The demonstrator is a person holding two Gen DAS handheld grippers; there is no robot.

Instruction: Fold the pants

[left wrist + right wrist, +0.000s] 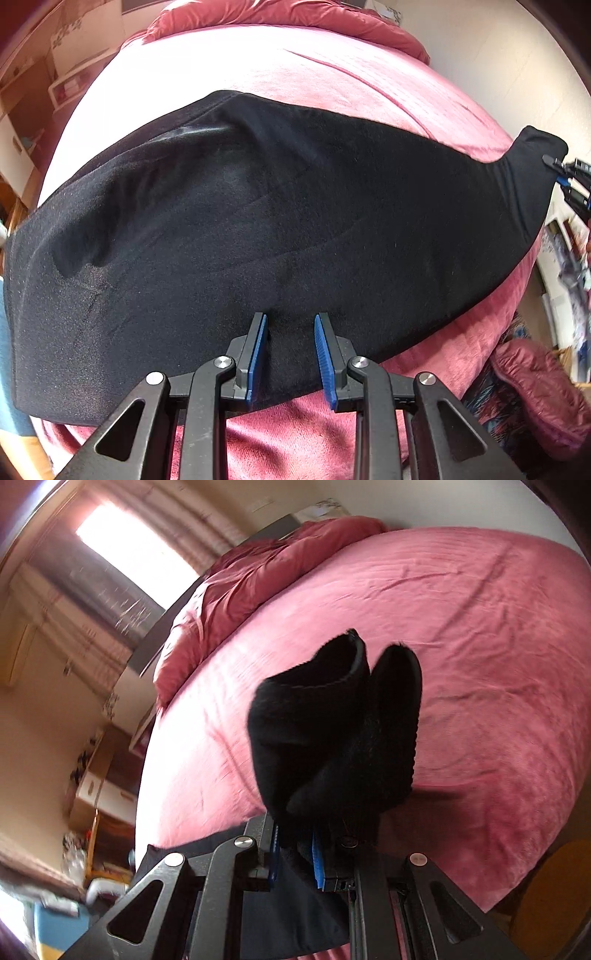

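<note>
On plush pink bed (332, 74): fuzzy black pants (258, 221); left tool (290, 325) spread, right tool (297, 845) pinching bunched hem.

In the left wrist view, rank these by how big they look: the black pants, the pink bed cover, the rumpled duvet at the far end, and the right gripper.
1. black pants, though nearness inflates them
2. pink bed cover
3. rumpled duvet
4. right gripper, tiny at the frame edge
</note>
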